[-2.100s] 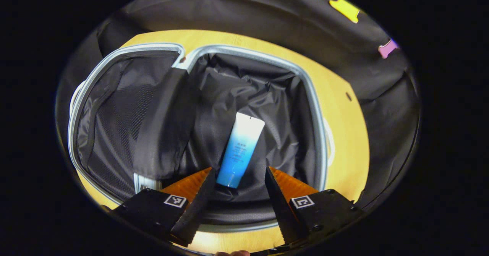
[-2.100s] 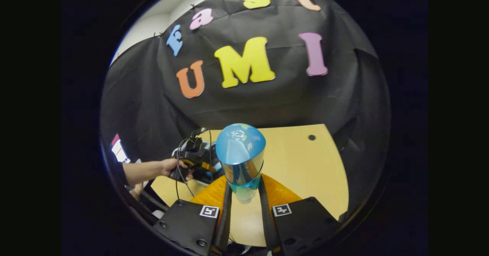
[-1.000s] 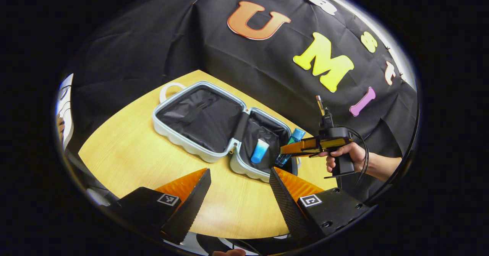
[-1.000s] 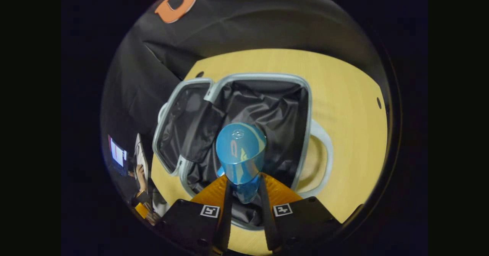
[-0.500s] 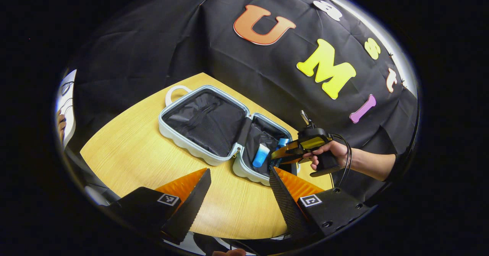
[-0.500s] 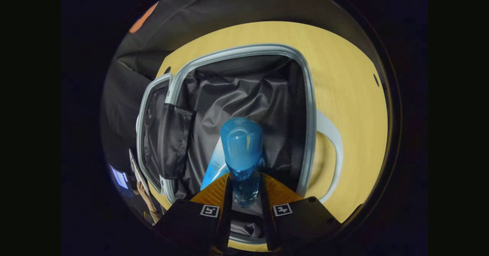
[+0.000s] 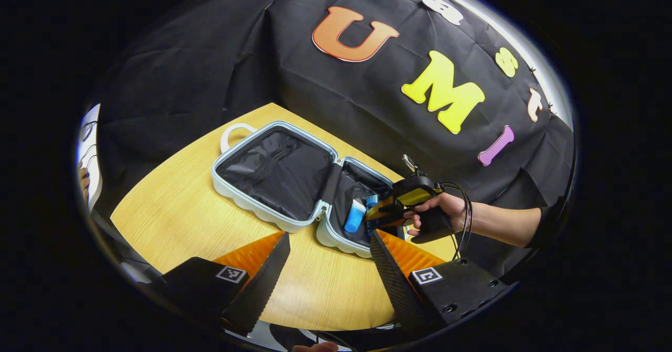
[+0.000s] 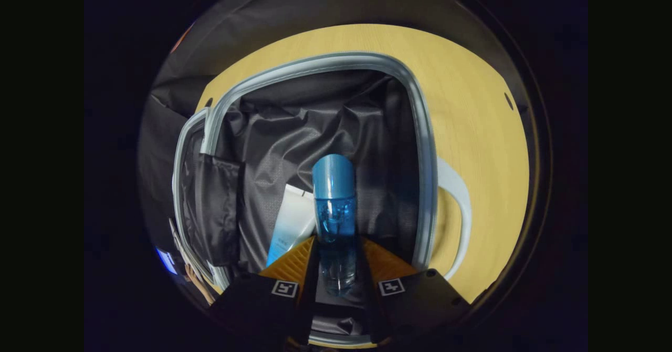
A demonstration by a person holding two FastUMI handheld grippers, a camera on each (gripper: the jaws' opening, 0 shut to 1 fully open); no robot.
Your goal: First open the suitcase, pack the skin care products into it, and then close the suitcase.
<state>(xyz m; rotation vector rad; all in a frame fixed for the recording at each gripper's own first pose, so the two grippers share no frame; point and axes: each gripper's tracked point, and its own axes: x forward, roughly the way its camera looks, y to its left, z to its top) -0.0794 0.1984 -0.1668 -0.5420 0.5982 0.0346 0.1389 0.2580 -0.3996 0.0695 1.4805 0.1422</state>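
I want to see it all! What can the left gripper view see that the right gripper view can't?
The left gripper view alone takes in the hand holding the right gripper, the suitcase's mesh-lined half and the left gripper, open. The right gripper view alone gives a close look at the blue bottle between its fingers. Both share the open suitcase, the tube inside and the table.

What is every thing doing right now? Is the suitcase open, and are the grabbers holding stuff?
Suitcase: open, lying flat on the table.
Tube: lying inside the suitcase.
Blue bottle: gripped, lowered into the suitcase beside the tube.
Right gripper: shut on the bottle.
Left gripper: open, empty.
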